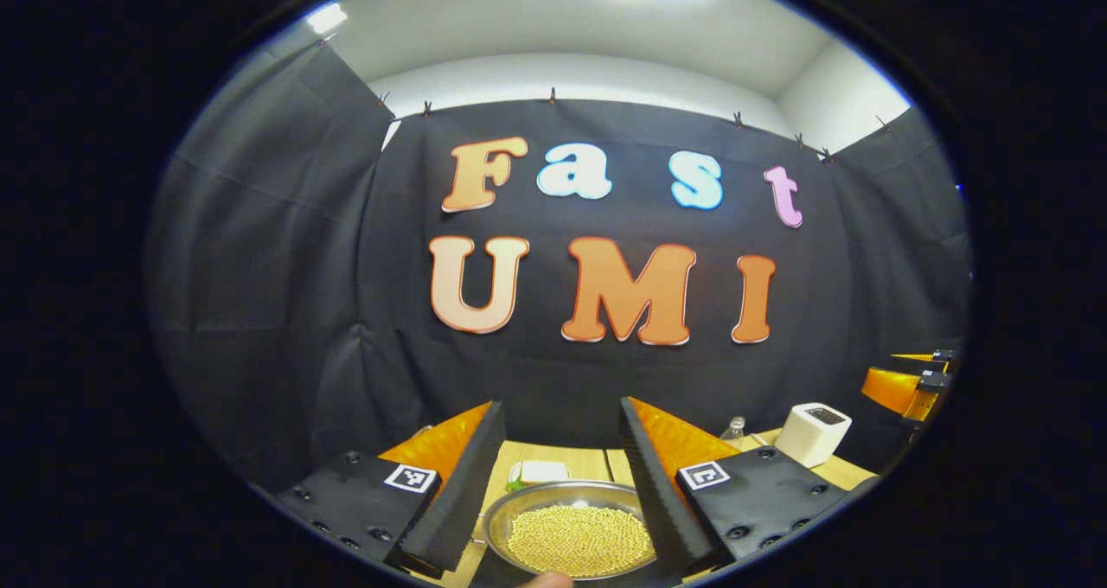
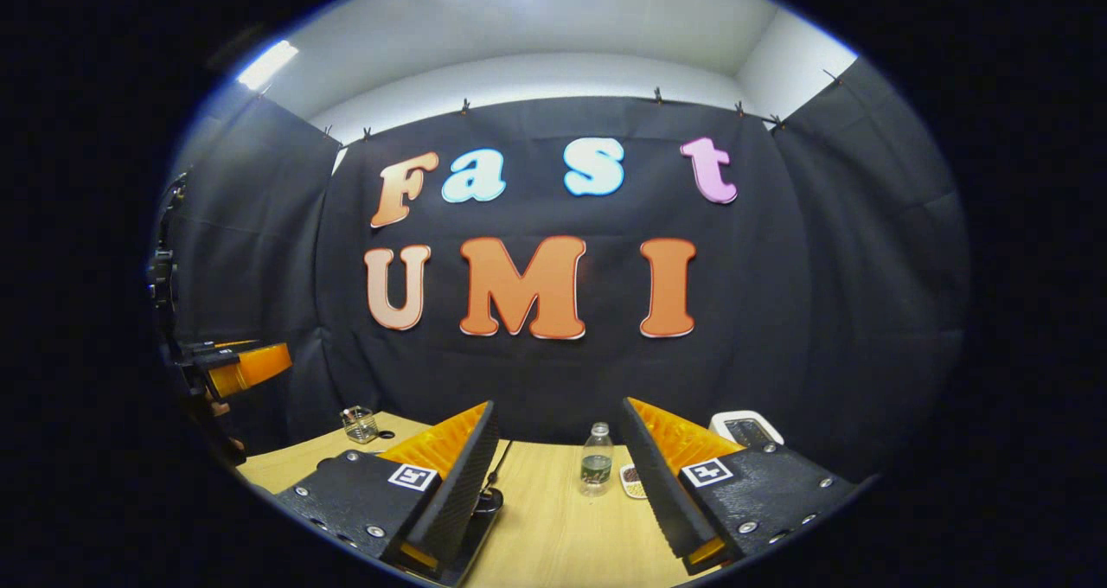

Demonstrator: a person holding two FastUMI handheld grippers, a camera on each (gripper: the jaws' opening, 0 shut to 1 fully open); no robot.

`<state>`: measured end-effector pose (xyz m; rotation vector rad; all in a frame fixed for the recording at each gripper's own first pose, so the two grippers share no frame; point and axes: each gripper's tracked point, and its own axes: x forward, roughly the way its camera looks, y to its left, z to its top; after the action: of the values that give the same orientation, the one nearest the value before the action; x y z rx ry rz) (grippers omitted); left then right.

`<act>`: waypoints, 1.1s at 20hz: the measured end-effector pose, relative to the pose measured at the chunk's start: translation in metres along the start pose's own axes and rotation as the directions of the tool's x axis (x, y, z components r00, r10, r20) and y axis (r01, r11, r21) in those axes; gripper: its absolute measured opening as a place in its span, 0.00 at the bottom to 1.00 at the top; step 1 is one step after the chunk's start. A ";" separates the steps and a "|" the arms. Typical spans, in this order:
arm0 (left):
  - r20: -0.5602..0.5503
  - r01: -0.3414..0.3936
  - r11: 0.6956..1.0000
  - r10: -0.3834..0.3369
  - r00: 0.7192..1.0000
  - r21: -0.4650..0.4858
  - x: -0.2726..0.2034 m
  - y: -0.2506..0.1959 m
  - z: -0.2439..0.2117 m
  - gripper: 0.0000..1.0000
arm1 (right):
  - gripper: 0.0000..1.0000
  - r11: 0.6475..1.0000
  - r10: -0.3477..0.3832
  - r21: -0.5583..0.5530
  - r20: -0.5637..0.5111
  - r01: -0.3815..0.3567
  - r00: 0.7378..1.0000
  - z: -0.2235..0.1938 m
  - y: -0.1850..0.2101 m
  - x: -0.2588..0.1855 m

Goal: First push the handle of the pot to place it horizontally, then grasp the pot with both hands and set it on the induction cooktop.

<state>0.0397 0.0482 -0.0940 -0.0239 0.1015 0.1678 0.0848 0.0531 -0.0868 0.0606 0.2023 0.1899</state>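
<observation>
Evidently nothing is done yet: the left gripper (image 1: 553, 484) hangs spread and empty just above the bean-filled pot (image 1: 571, 532) lying between its fingers, its handle hidden, while the right gripper (image 2: 558, 484), likewise spread, holds nothing over the wooden table (image 2: 553, 527)

— How are your grippers standing?
— Your left gripper (image 1: 553, 484) sits at the bottom centre of the left gripper view, its fingers spread wide, nothing pressed between them. Your right gripper (image 2: 553, 484) matches that in the right gripper view: fingers apart, bottom centre, level.
— Anything else of you?
— A fingertip (image 1: 547, 580) peeks in at the left view's bottom edge.
</observation>
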 end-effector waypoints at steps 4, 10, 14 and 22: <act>0.077 0.041 0.999 -0.039 0.996 -0.021 -0.011 -0.029 0.030 0.92 | 0.90 0.998 -0.033 -0.052 0.074 0.037 0.997 0.040 -0.034 -0.031; 0.198 0.051 0.999 -0.047 0.979 -0.016 -0.039 -0.041 0.073 0.98 | 0.96 0.994 -0.076 -0.068 0.184 0.089 0.980 0.072 -0.062 -0.061; 0.247 -0.027 1.000 0.023 0.969 0.015 -0.050 -0.029 0.088 0.97 | 0.92 0.995 -0.080 -0.038 0.163 0.087 0.983 0.078 -0.075 -0.069; 0.238 -0.022 1.000 0.026 0.971 -0.018 -0.055 -0.036 0.091 0.96 | 0.92 0.993 -0.105 -0.038 0.207 0.116 0.973 0.094 -0.096 -0.079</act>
<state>0.0004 0.0068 0.0026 -0.0180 -0.1391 0.1943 0.0453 -0.0601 0.0132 0.0186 -0.0050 0.0767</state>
